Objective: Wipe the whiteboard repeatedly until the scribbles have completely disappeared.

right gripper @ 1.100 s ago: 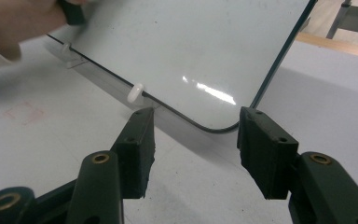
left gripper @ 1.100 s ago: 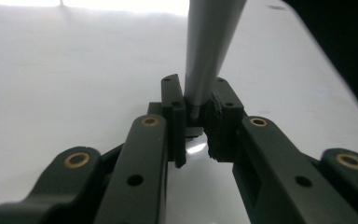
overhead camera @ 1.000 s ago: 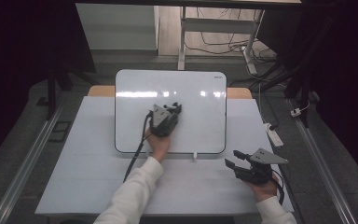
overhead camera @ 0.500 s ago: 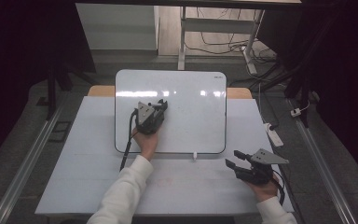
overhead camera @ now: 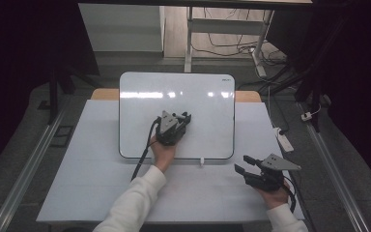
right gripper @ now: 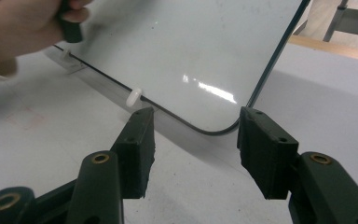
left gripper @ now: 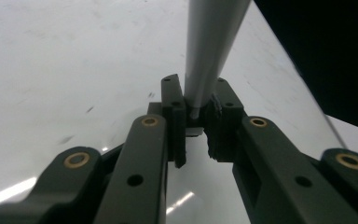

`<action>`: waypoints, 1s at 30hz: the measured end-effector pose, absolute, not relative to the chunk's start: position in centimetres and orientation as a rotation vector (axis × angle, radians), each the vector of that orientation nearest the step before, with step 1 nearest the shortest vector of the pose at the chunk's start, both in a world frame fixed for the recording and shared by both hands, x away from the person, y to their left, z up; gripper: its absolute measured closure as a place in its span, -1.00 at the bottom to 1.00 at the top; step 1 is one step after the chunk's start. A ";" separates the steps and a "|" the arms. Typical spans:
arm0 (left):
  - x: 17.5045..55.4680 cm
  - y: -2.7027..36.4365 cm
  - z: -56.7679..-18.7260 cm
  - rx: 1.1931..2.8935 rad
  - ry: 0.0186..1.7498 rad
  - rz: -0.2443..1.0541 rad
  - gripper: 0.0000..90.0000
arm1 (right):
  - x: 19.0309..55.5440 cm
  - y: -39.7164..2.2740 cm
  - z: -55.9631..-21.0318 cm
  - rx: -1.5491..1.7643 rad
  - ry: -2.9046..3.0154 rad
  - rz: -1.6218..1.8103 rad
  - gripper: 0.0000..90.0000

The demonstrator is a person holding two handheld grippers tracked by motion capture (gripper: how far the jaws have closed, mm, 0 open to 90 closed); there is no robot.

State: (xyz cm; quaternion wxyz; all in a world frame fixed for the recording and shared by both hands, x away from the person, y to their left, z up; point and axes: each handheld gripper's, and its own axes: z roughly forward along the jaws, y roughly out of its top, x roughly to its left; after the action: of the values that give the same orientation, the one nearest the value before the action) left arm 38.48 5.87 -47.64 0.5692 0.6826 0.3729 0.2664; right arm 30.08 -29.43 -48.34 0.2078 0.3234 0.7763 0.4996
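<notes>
Left gripper [overhead camera: 182,119] in middle of high view, over whiteboard [overhead camera: 207,99], jaws squeezed tight on grey pen-like stick [left gripper: 210,51]; stick tip points down at board, maybe to write or wipe, cannot tell which

Right gripper [overhead camera: 244,164] at lower right, resting on table [overhead camera: 67,188], jaws wide apart, holding nothing, probably waiting

Board leans up, small white clip [right gripper: 133,97] at its bottom edge

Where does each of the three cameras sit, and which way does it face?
High view: above the person's side, looking forward and down on the whiteboard; both forearms and tongs show.
Left gripper view: rides the left tongs, facing the board; jaws clamp a grey rod.
Right gripper view: rides the right tongs, open, facing the board's corner.
All three share the whiteboard.
</notes>
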 end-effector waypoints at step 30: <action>30.5 11.1 -47.1 1.936 0.709 0.122 0.74 | 29.4 -26.6 -47.6 0.794 2.118 1.419 0.02</action>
State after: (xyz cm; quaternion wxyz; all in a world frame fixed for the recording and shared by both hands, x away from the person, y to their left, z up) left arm 30.52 11.10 -47.07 0.5124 0.8051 0.2946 0.0505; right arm 29.42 -26.64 -47.56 0.2336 0.2890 0.7713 0.5167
